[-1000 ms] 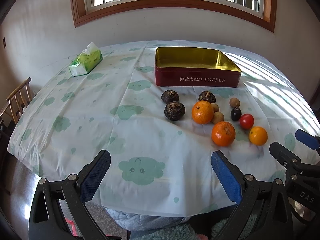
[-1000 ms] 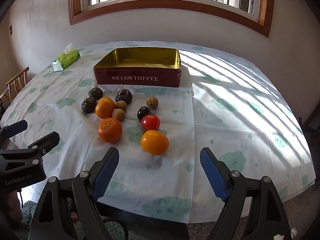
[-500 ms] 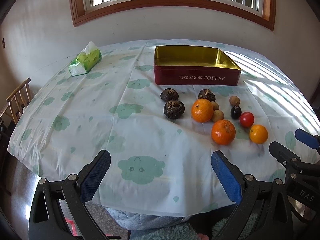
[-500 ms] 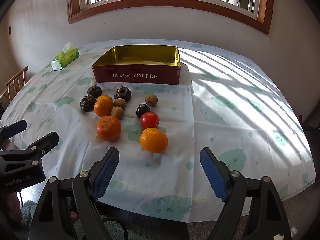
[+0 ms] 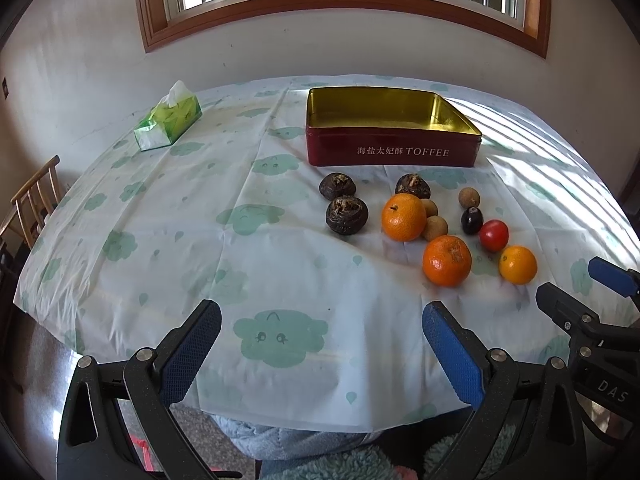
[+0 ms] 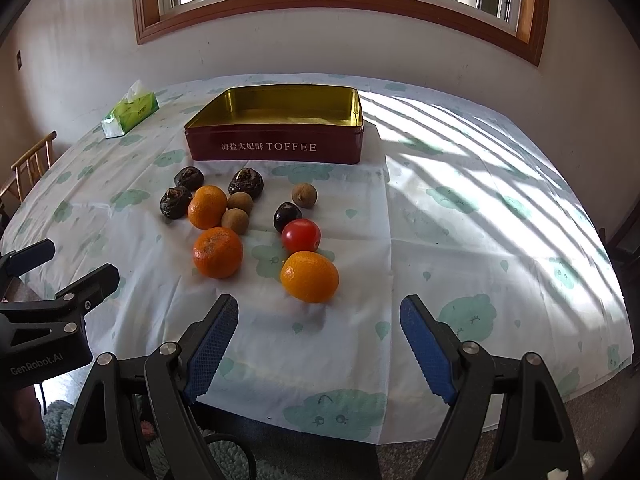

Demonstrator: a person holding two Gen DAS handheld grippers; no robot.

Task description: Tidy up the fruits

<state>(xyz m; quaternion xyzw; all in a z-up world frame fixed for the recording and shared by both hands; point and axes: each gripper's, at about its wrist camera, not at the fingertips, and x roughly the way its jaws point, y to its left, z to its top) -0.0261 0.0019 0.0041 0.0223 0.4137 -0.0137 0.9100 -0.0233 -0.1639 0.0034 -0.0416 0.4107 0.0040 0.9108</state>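
Sunlit room, arched wood-framed window behind, round counter (image 6: 480, 240) under a white plastic cloth with green cloud prints; green tissue pack (image 5: 168, 120) far left, wooden chair (image 5: 36, 200) at the edge. Open red rectangular toffee tin with gold inside (image 6: 280, 136) sits at the back, empty as far as visible. Loose fruit just in front of it: three orange mandarins, nearest one (image 6: 310, 282), one round red tomato (image 6: 301, 235), a dark plum-like fruit (image 6: 287, 216), three small brown longans (image 6: 304, 195), three dark knobbly water chestnuts (image 5: 346, 215). Right hand-held gripper (image 6: 316, 344) hovers low near the counter edge, jaws wide apart, nothing held, nearest mandarin just ahead. Left hand-held gripper (image 5: 320, 340) likewise spread wide and empty, well apart from the fruit. Nothing sorted yet, judging by the tin. Risks: round fruit roll on slick cloth if nudged by one pad; the mandarin could knock the nearby tomato; hard squeeze could bruise the tomato; longans are small and may slip out; the cloth overhang could snag and drag the pile.
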